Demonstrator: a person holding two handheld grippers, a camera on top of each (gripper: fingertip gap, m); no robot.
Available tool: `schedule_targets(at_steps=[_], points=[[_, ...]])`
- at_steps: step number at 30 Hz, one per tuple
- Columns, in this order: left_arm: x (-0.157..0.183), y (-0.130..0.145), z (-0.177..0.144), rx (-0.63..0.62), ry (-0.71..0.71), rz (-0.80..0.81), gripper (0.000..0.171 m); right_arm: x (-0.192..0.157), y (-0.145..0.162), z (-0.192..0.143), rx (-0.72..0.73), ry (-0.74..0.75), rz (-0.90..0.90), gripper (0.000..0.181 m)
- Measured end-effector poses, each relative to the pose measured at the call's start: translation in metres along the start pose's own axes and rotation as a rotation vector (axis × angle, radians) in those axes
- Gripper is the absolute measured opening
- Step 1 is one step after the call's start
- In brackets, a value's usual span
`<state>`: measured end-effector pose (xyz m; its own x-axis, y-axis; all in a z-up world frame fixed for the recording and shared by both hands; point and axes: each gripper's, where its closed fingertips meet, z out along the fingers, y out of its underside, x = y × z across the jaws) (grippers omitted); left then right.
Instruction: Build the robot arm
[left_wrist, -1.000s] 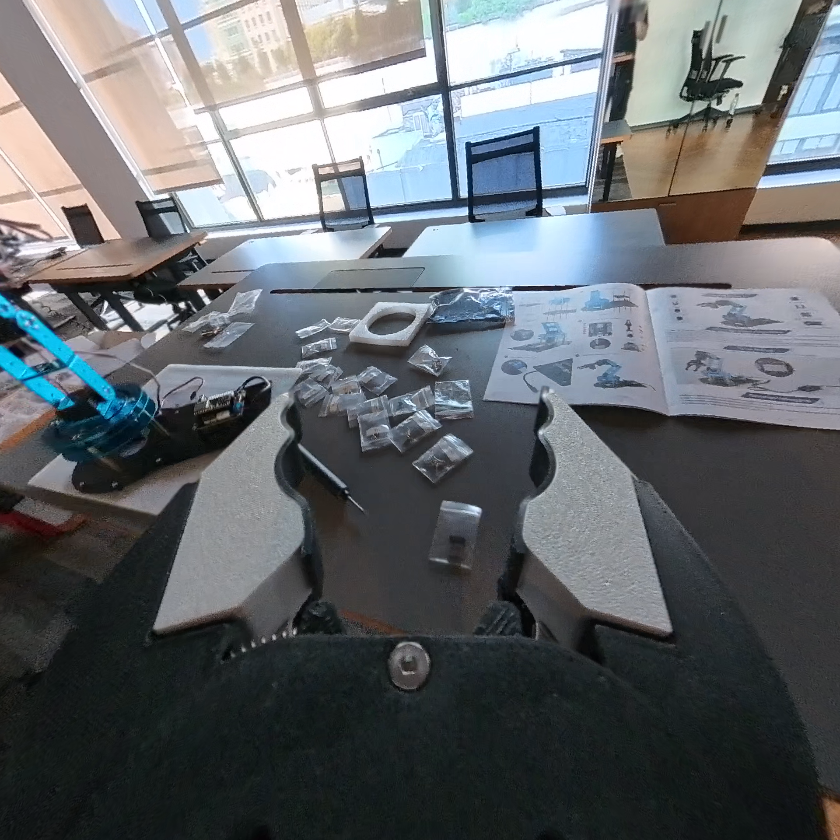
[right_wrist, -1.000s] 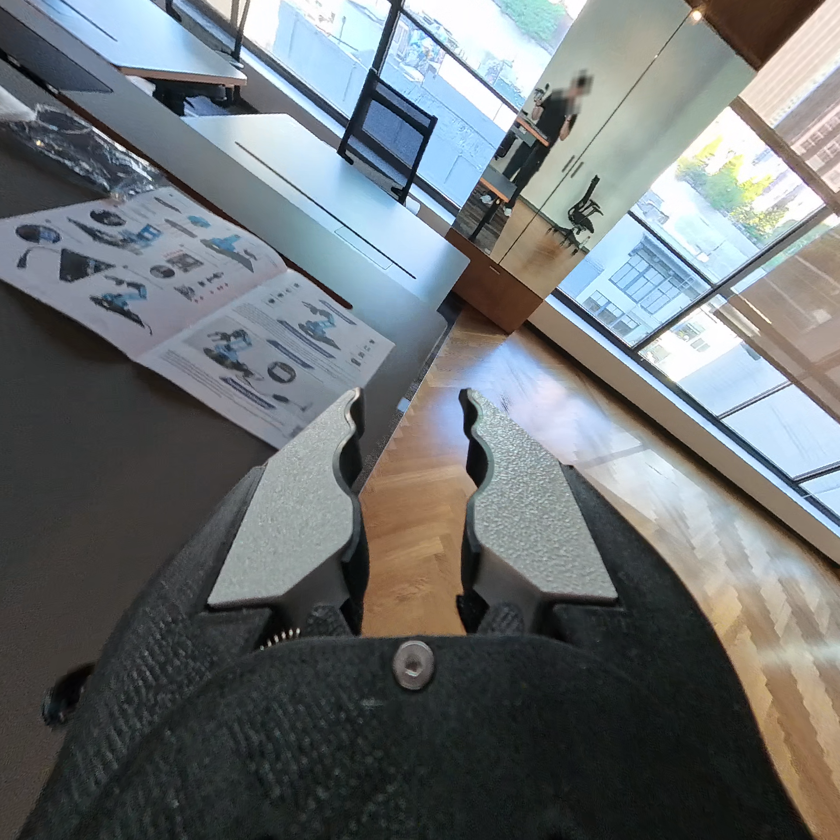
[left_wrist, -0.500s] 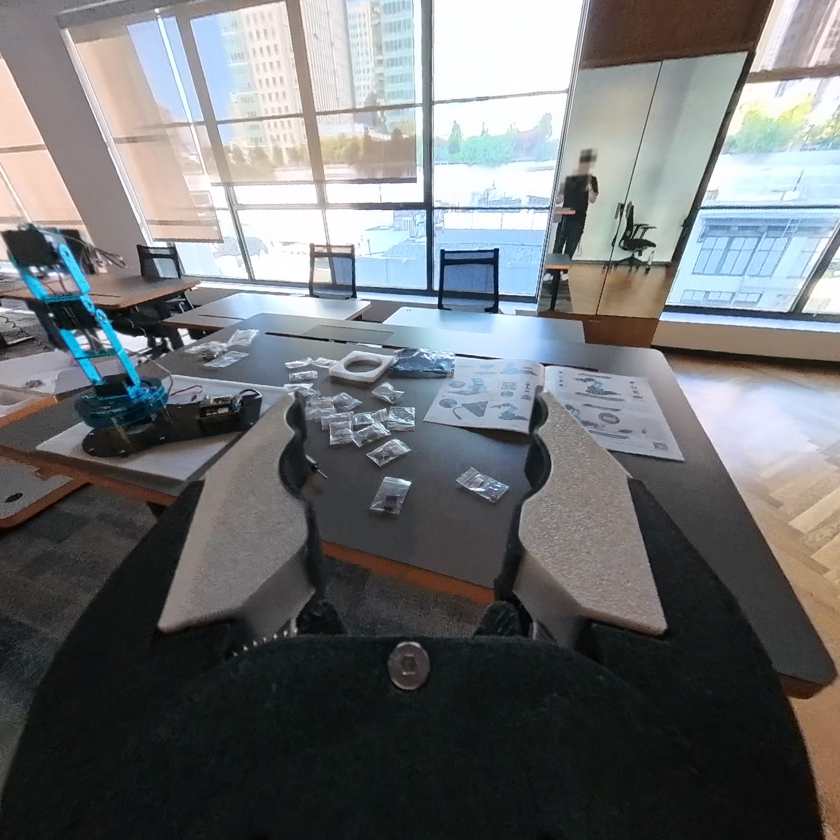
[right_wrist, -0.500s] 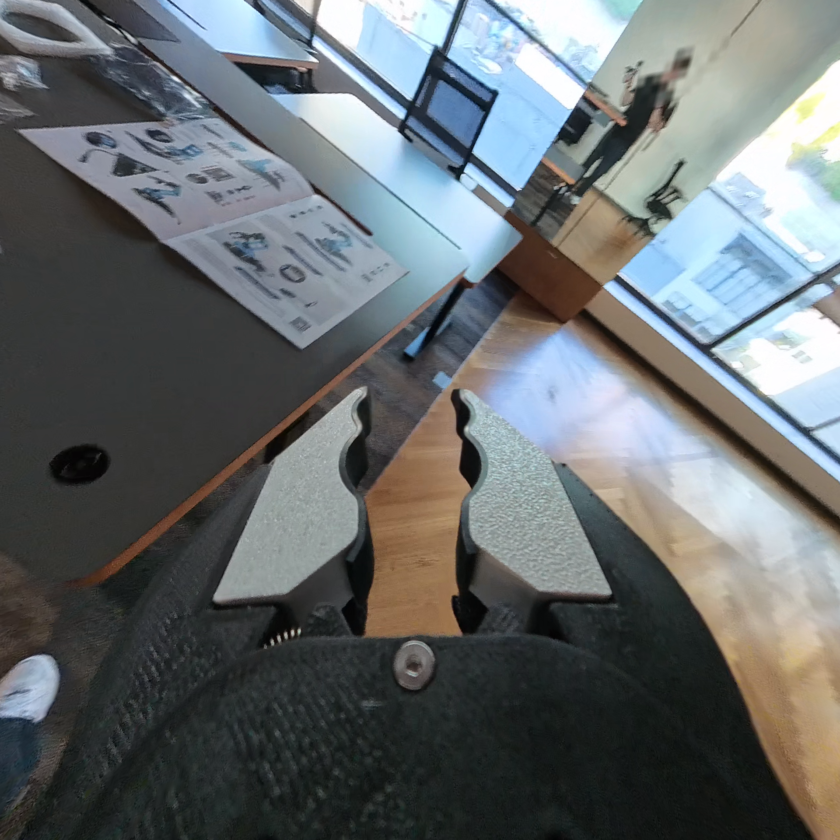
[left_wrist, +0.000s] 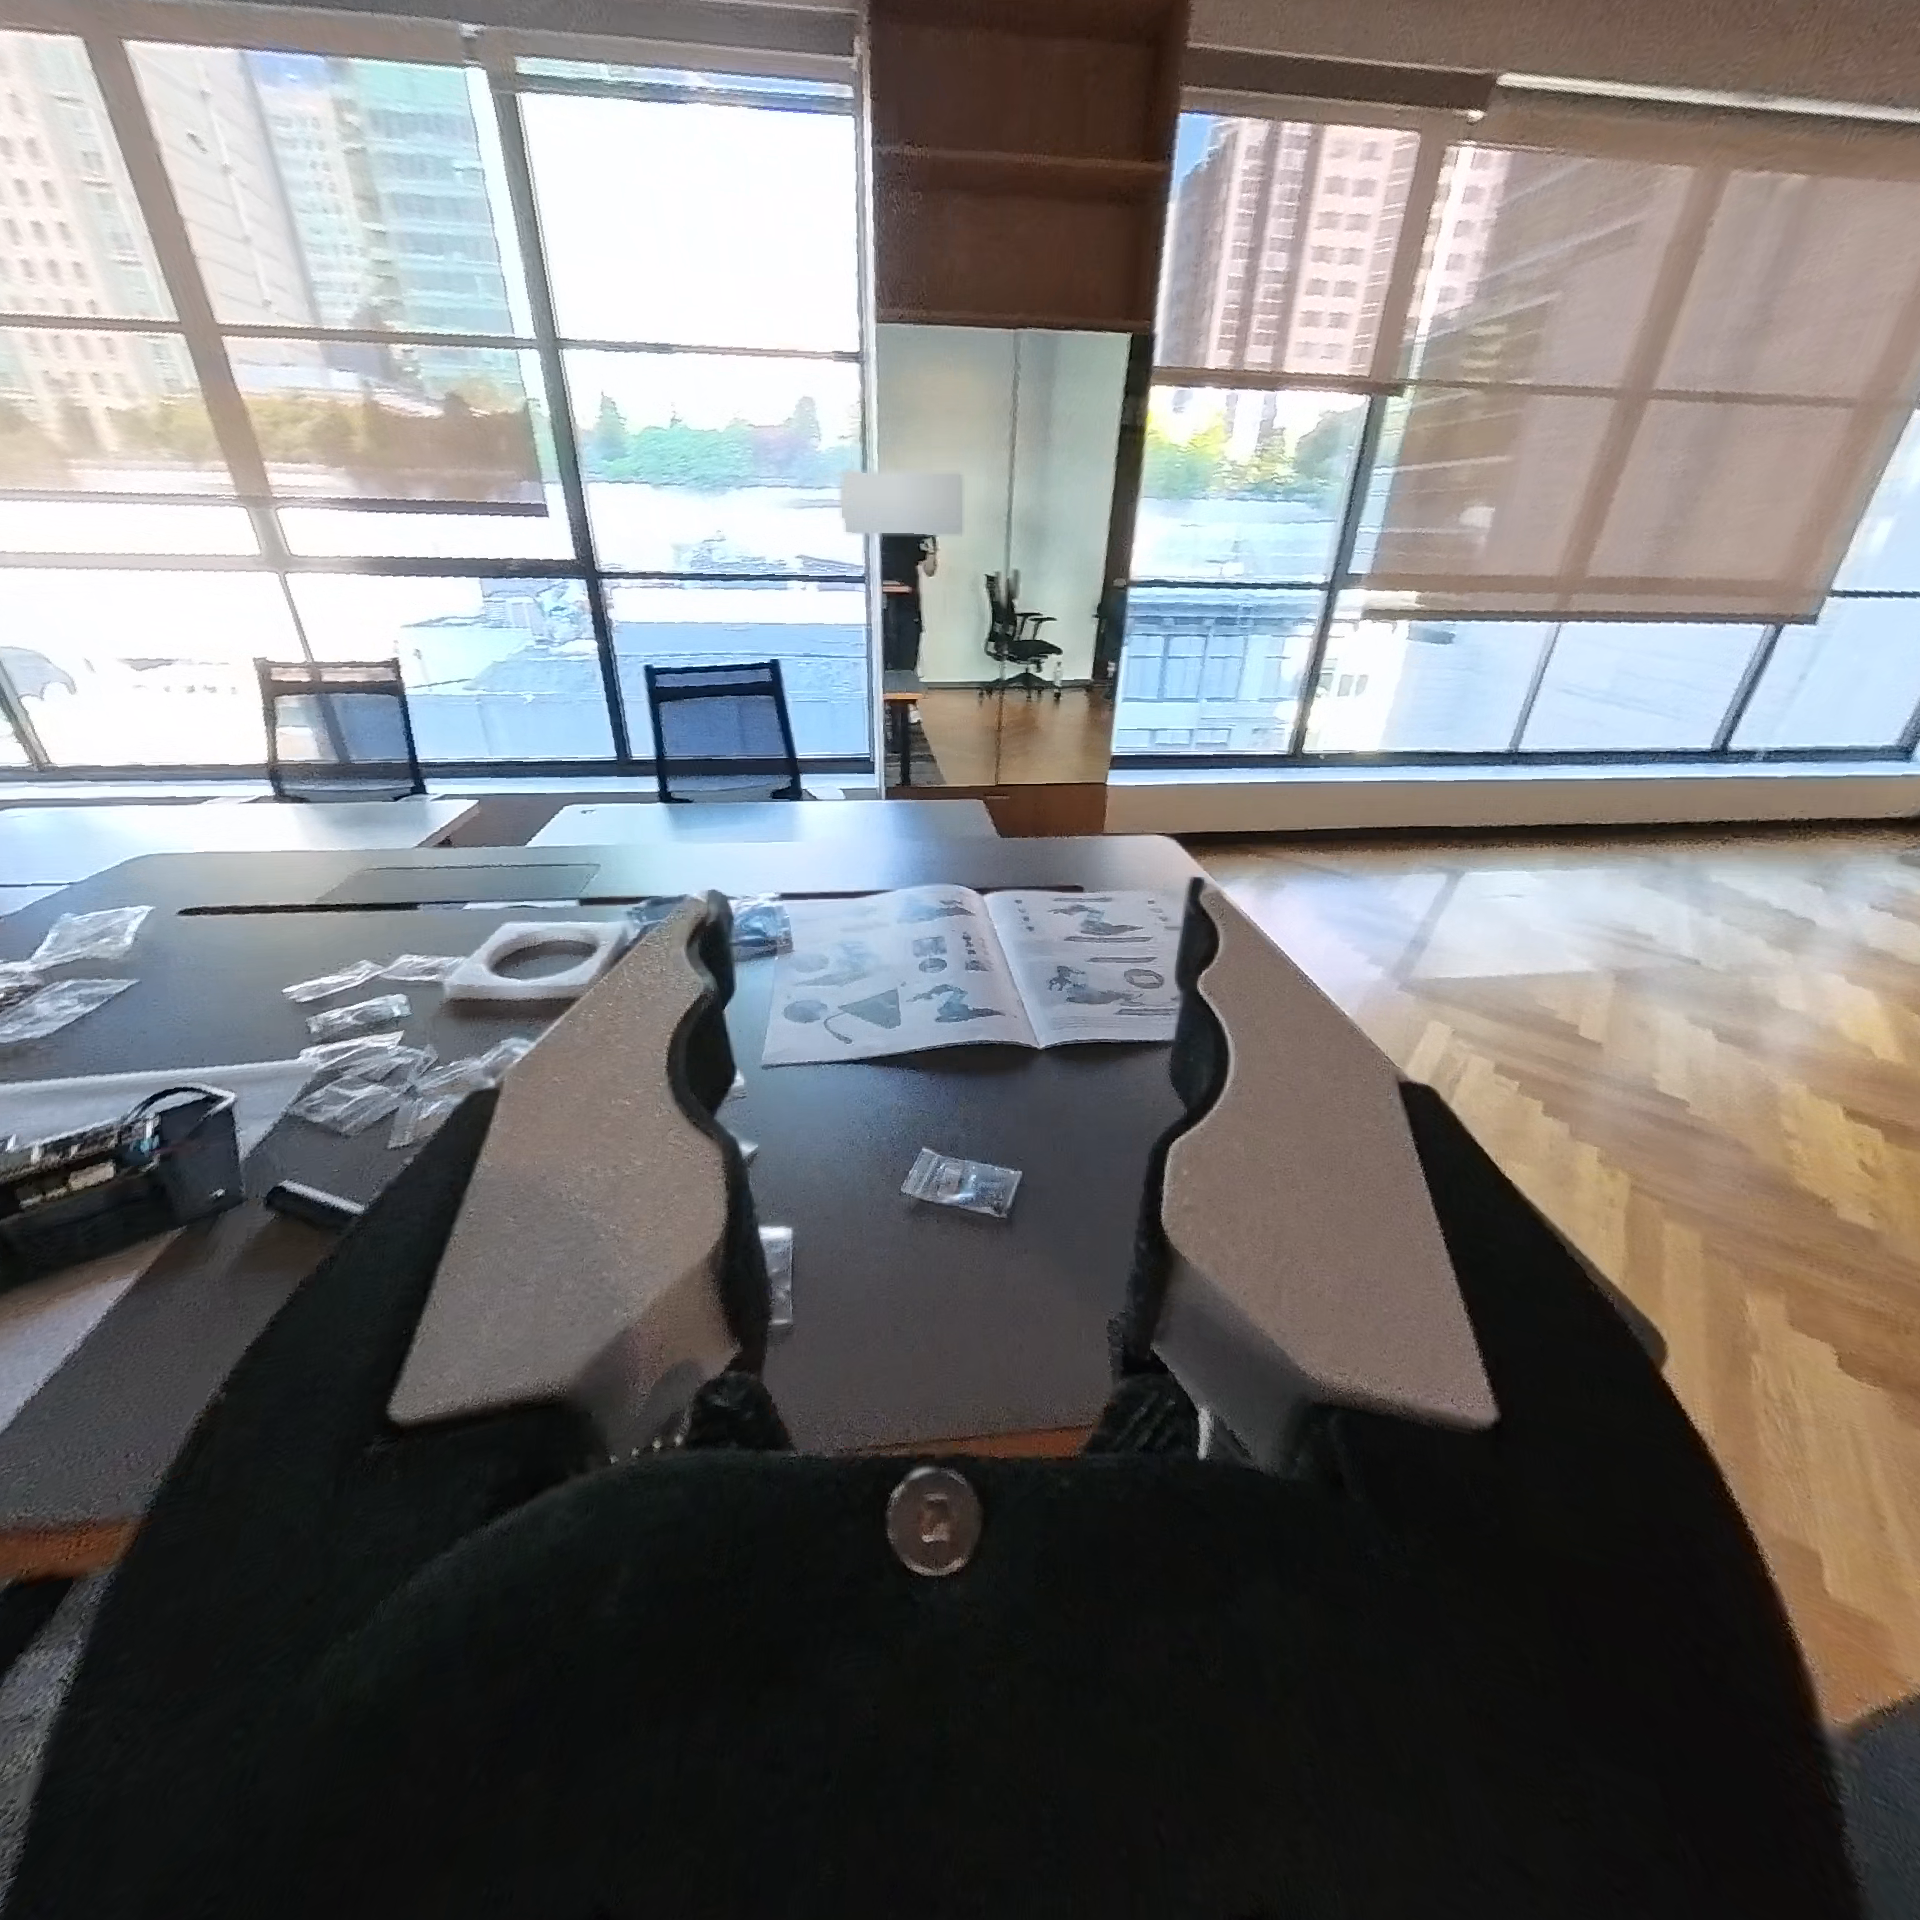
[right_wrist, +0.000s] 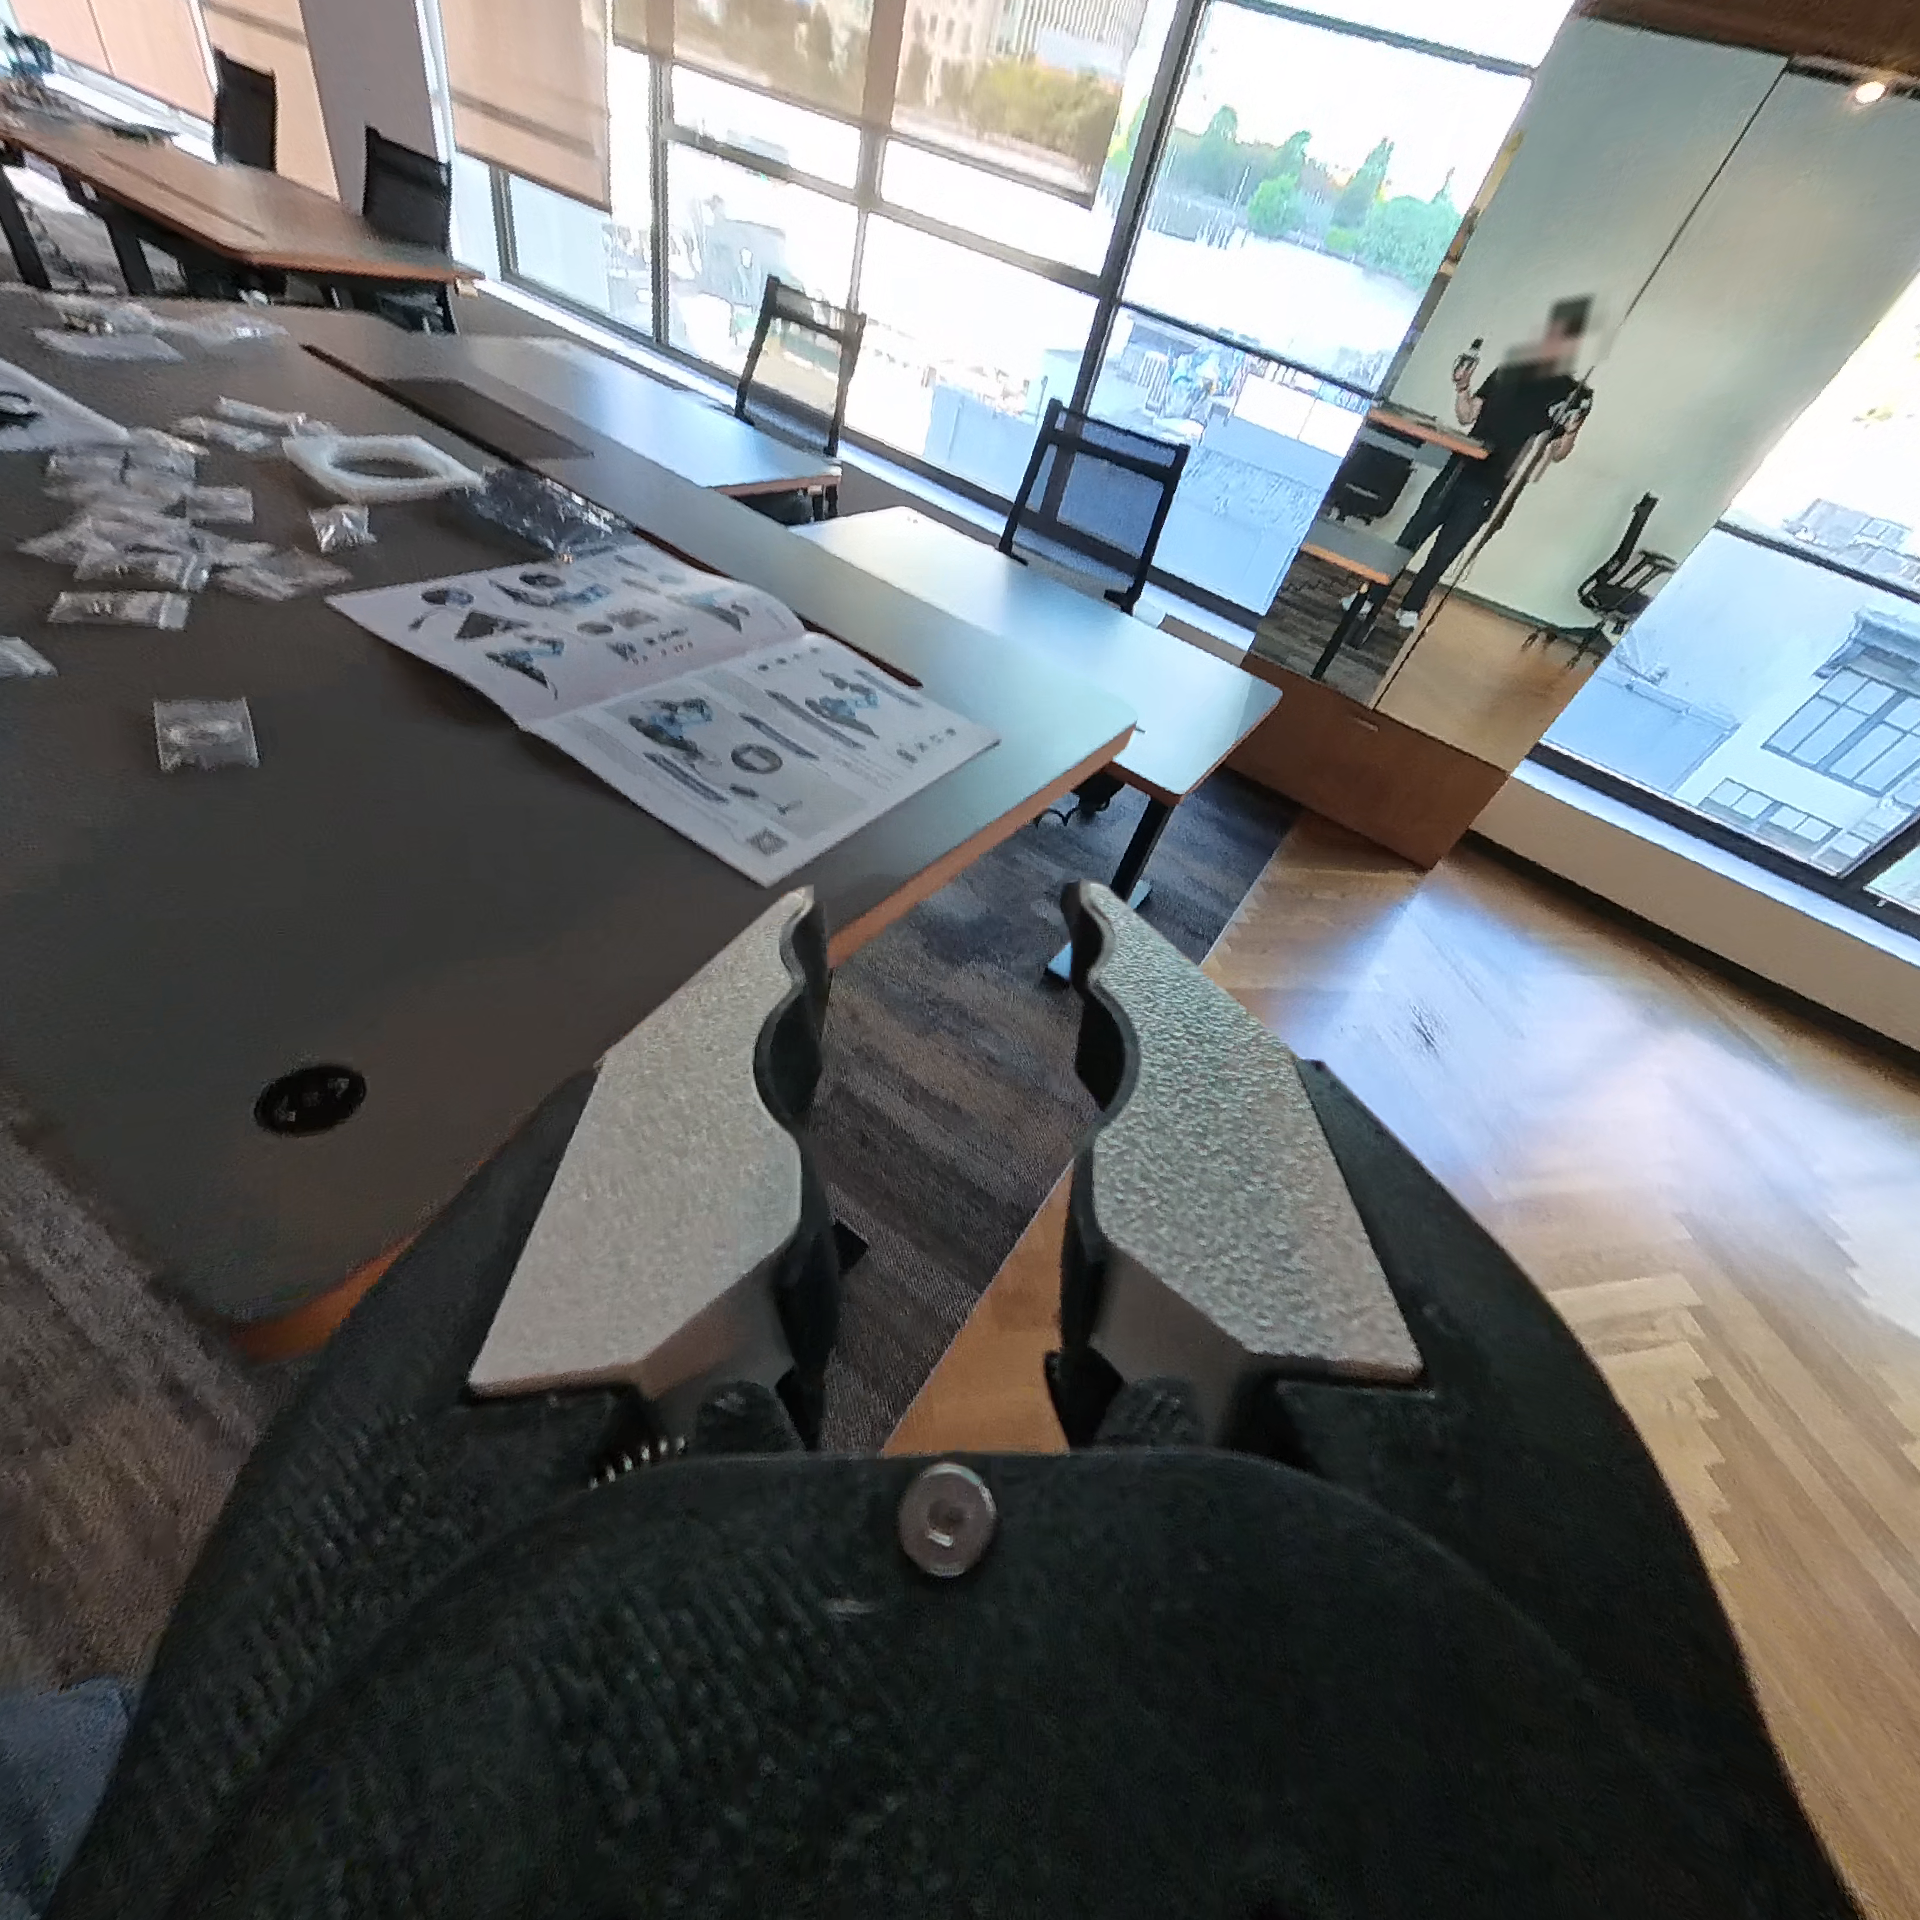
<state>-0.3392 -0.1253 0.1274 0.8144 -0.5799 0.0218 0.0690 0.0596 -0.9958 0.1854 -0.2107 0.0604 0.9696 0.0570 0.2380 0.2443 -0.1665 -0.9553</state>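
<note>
My left gripper (left_wrist: 956, 914) is open and empty, held back from the near edge of a dark table (left_wrist: 914, 1330). Between its fingers lie a small clear bag (left_wrist: 960, 1181) and an open booklet (left_wrist: 971, 974). Several more clear bags (left_wrist: 358, 1070) lie to the left, with a white foam frame (left_wrist: 537, 961) and a black base with a circuit board (left_wrist: 104, 1174). My right gripper (right_wrist: 945, 914) is open and empty, off the table's right corner, above carpet and wood floor. The booklet (right_wrist: 665, 696) and a bag (right_wrist: 204, 732) lie to its left.
A round cable hole (right_wrist: 309, 1099) sits near the table's front edge. Grey tables (right_wrist: 1039, 623) and black chairs (left_wrist: 722, 727) stand behind, before tall windows. A mirrored cabinet (right_wrist: 1538, 468) shows a person's reflection. Wood floor (left_wrist: 1662, 1039) spreads to the right.
Both grippers have pulled back from the table and tilted up, so more of the room shows. The left view has swung right, and the blue arm is out of sight. The right jaws have widened.
</note>
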Motion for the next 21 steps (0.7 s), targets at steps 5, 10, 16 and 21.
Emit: schedule_targets(at_steps=[5,10,16,21], points=[[-0.036,-0.004,0.051,0.031,0.198,0.033,0.078,-0.013,-0.027,0.041,0.094,0.106,-0.02,0.048],[-0.078,0.009,0.107,-0.071,0.309,0.137,0.064,-0.05,-0.046,0.096,0.089,0.08,-0.033,0.015],[-0.101,0.015,0.154,-0.107,0.397,0.208,0.051,-0.06,-0.05,0.133,0.039,0.126,-0.027,0.0],[-0.111,0.021,0.183,-0.116,0.441,0.197,0.047,-0.051,-0.06,0.154,0.026,0.153,-0.04,0.0]])
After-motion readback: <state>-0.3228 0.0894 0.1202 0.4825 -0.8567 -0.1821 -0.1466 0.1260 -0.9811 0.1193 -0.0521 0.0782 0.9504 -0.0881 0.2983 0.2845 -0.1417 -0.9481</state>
